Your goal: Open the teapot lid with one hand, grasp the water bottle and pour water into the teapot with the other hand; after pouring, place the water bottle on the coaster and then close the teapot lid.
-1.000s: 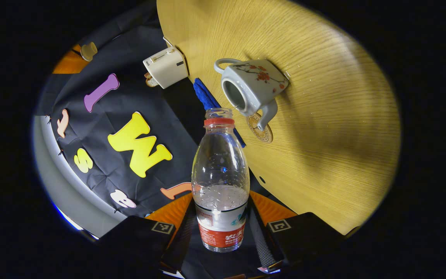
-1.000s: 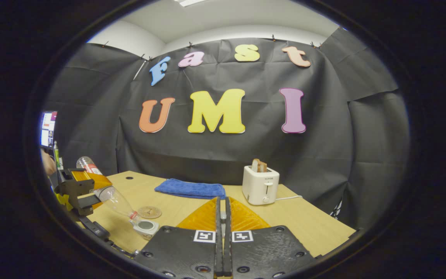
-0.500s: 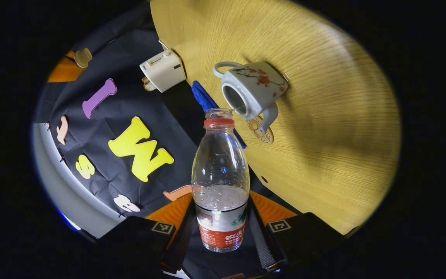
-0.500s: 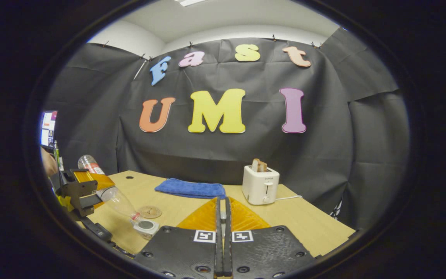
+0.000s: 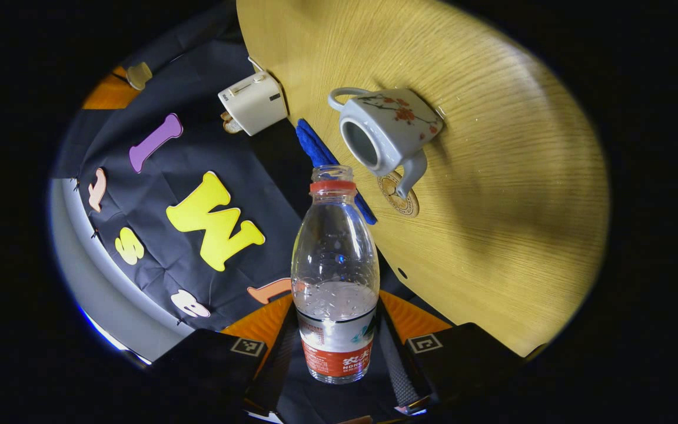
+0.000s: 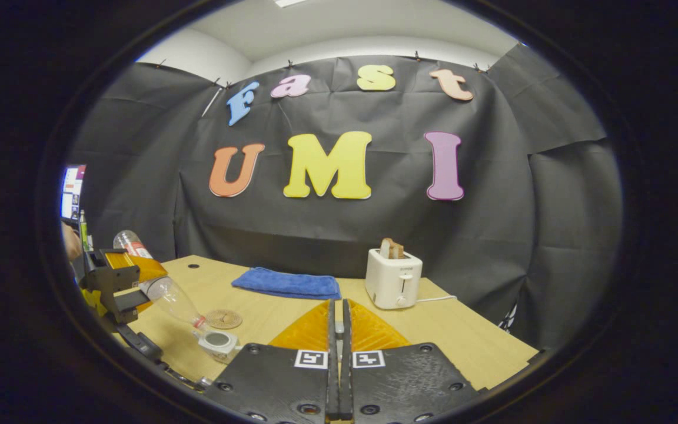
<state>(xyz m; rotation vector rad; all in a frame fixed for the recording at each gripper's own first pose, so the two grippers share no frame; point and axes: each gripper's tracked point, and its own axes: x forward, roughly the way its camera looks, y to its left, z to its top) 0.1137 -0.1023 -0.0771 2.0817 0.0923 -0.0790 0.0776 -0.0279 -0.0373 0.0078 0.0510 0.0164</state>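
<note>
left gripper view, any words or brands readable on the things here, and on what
water bottle label: print curves out of sight, no line reads whole.
toaster: a small dark mark, too small to read.
teapot: painted blossom, no text.

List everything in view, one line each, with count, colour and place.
Water bottle: one, clear with a red label and neck ring, uncapped, tilted toward the teapot, held in the left hand-held gripper.
Teapot: one, pale grey with red blossoms, lid off, on the table.
Coaster: one, tan, round, on the table beside the teapot.
Cloth: one, blue, folded, at the table's far edge.
Toaster: one, white, with toast in it, at the table's far edge.
Table: one, light wood.
Left hand-held gripper: one, fingers pressing the bottle's sides.
Right hand-held gripper: one, fingers together; whether the lid is between them cannot be told.
</note>
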